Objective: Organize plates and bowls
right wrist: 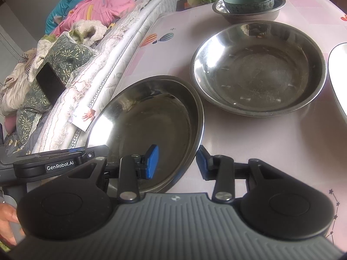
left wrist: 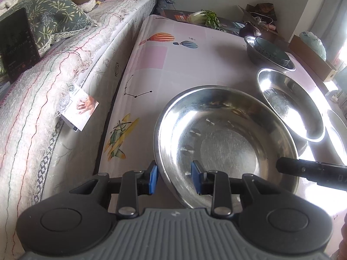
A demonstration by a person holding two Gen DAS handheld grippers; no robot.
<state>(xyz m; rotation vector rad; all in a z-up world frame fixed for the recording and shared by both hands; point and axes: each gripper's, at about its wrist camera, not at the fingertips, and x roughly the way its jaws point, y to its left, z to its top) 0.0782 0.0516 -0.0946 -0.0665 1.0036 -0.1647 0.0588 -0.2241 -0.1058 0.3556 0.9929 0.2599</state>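
the near steel basin (right wrist: 147,125) is at the table (right wrist: 249,140) edge closest to the bed (left wrist: 43,108). it sits tilted, and its far rim overlaps the quilt, so it appears to be raised off the cloth.

the left gripper (left wrist: 175,178) straddles the basin's rim, one blue pad outside the wall and one inside. the right gripper (right wrist: 177,162) does the same at the opposite side of the rim. both jaws are narrowly open, set to the sloping wall. judged from the raised basin, each is clamped on it.

a second steel basin (right wrist: 258,69) lies empty just beyond, apart from the first. further back, a teal bowl (right wrist: 248,2) is already nested in a small steel bowl (right wrist: 279,2). a white plate (right wrist: 338,71) shows at the right margin.

status: one nested pair is complete. the two large basins are not yet stacked, and the plate is not yet placed. the task is judged to be in an early-to-middle stage.
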